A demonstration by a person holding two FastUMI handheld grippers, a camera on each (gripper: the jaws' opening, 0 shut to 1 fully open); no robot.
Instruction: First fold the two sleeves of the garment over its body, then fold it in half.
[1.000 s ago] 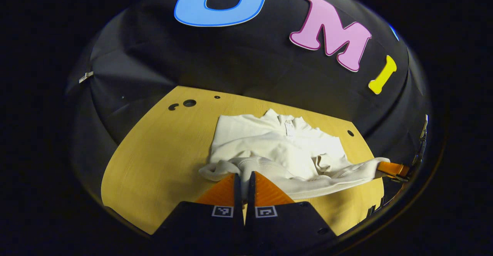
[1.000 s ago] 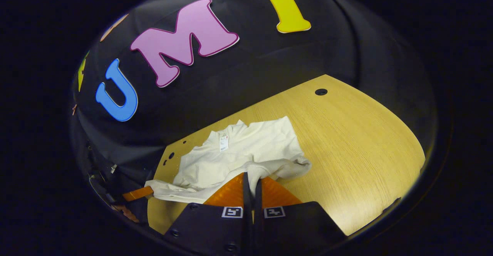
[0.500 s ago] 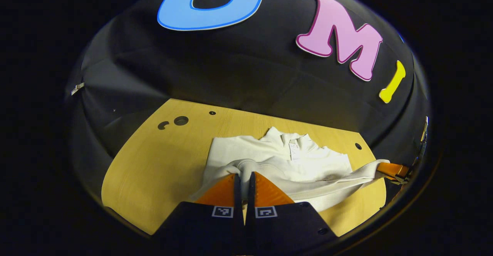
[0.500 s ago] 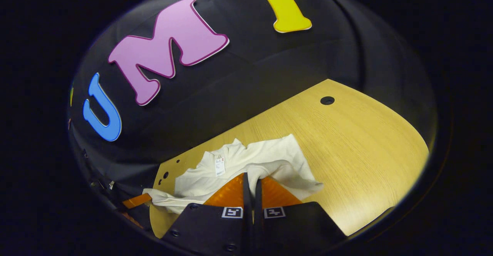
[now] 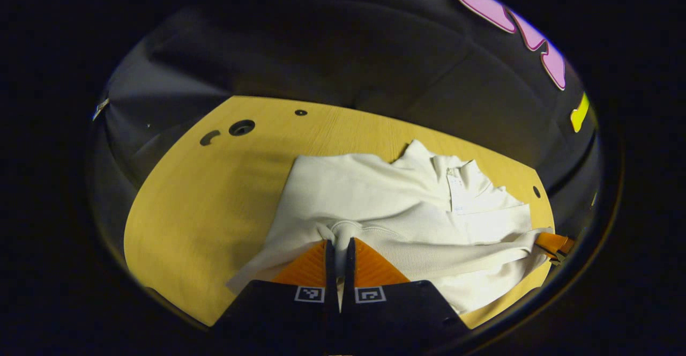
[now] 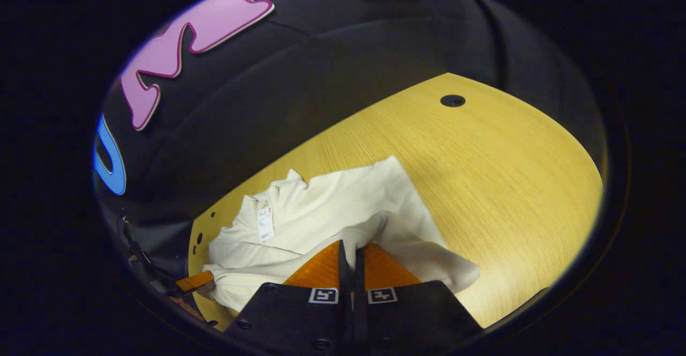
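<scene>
**Both grippers pinching the garment's hem**

The wooden table [image 5: 203, 195] carries the cream garment [image 5: 375, 195] — collar at the far side. Left gripper [image 5: 337, 243] and right gripper [image 6: 351, 246] each have fingers clamped narrow on its near edge — fabric bunched between them.

Wooden table [image 5: 214, 195], light yellow grain, several round holes: a cluster near the far left corner, single ones near the far right. White garment [image 5: 386, 206] lies on it, collar toward the wall, bunched along its near edge. Bare wood left and right of the garment.
</scene>
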